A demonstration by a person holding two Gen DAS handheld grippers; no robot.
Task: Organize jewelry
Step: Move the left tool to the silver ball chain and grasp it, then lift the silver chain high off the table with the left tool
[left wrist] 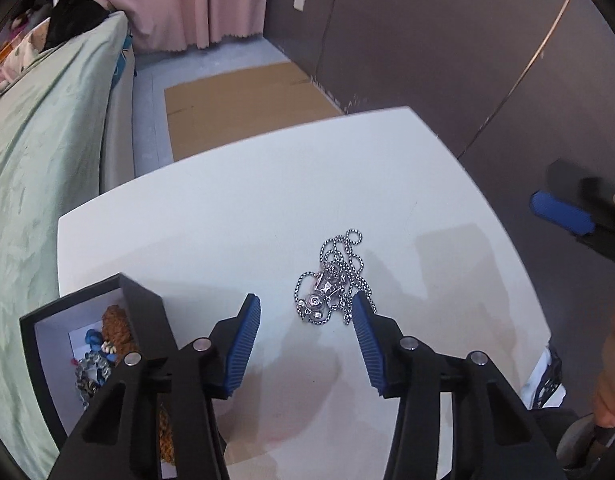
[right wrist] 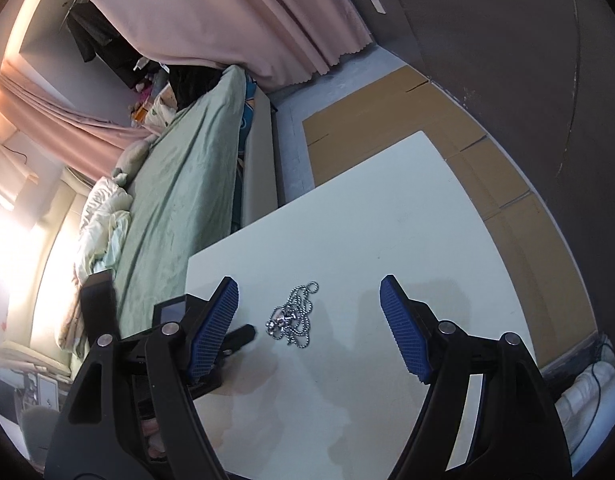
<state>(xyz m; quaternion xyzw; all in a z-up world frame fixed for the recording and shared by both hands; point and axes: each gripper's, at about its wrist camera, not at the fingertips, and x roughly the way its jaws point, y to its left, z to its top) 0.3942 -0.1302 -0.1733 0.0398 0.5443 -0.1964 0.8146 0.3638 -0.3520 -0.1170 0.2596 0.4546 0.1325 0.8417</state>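
Presently, the chief risk lies nearest the left tongs (left wrist: 306, 314): the silver ball-chain necklace (left wrist: 332, 280) is heaped in tangled loops just beyond the blue pads, and in my judgement a pinch on one loop alone would let the rest trail, snag or slip free on lifting. The pendant sits low in the heap; a grip that misses it may leave its weight swinging. A second hazard is the open black jewelry box (left wrist: 141, 302) close by the left finger, already holding beaded pieces; a careless sweep could knock its wall.

The left tongs stand partly spread, empty, angled down at the white surface (left wrist: 235, 216), the right pad at the necklace's edge; contact cannot be confirmed. The right tongs (right wrist: 309, 330) are spread wide, holding nothing, with the necklace farther off between their pads.
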